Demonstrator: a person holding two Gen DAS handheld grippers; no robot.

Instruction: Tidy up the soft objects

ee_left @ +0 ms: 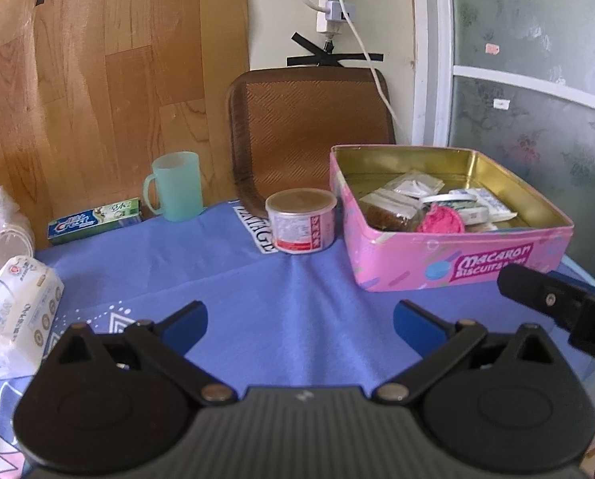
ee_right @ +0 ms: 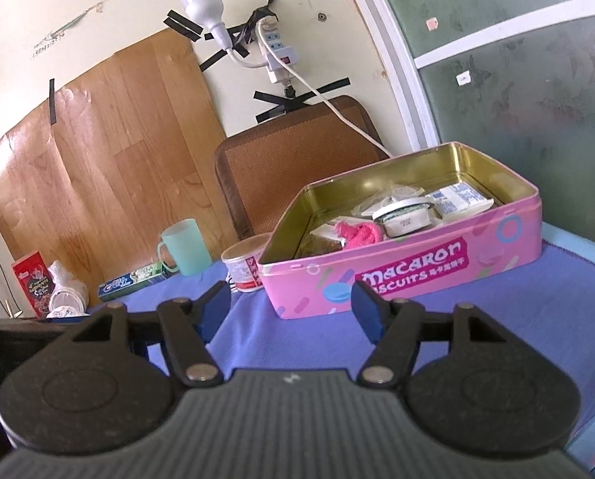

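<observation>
- Fingers of the left gripper (ee_left: 300,325) spread wide with nothing between them, hanging over bare blue cloth (ee_left: 281,287) on the bench.
- Fingers of the right gripper (ee_right: 291,311) likewise well apart and empty, aimed at the near wall of the pink biscuit tin (ee_right: 409,275); no pad touching it.
- Black tip of that right gripper (ee_left: 537,291) showing at the right edge of the left camera view, just in front of the tin.
- Lidless tin (ee_left: 449,255) at the right of the bench, evidently serving as the collecting box: already inside lie a pink fluffy cloth (ee_left: 441,219), a brown packet (ee_left: 389,215), white sachets (ee_left: 417,185), a small round tub (ee_right: 403,217) and a white-and-blue pack (ee_right: 457,199).
- Soft pack of tissues (ee_left: 18,311) lying on its side at the left edge of the bench, well apart from the tin and nearer the left gripper; probably the next soft thing to go in.
- Hard things left outside the tin, sensibly for this task: a can (ee_left: 301,221) just beside its left wall, a green mug (ee_left: 175,185), a toothpaste box (ee_left: 96,219), stacked plastic cups (ee_left: 8,235) and a red box (ee_right: 32,285).
- Both pairs of fingers open and unloaded, so seemingly between placements, ready for another pick.
</observation>
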